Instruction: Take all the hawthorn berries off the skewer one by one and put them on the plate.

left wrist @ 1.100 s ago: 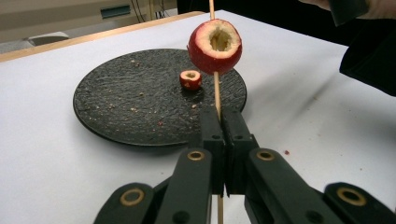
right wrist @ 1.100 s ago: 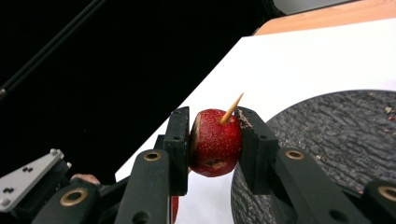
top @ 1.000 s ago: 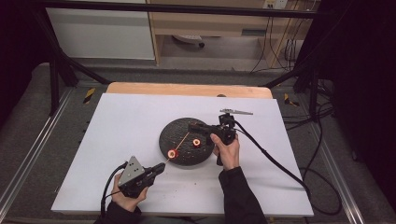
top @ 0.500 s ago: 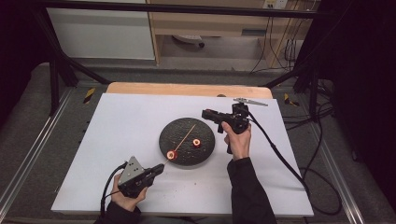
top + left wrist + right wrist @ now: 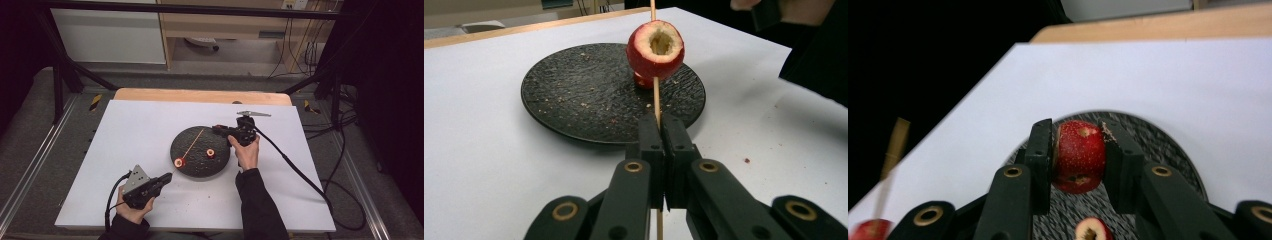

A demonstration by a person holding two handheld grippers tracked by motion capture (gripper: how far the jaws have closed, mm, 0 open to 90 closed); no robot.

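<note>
Even overhead light, dark blurred edges

high view: overhead, looking forward-down | tool views: close, low (along jaws) | shared: black plate (image 5: 200, 150)

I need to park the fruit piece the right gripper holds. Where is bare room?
The white table is bare left of the black plate and along its far edge. Crowded: the plate's near side, with the skewer and loose fruit piece.
</note>
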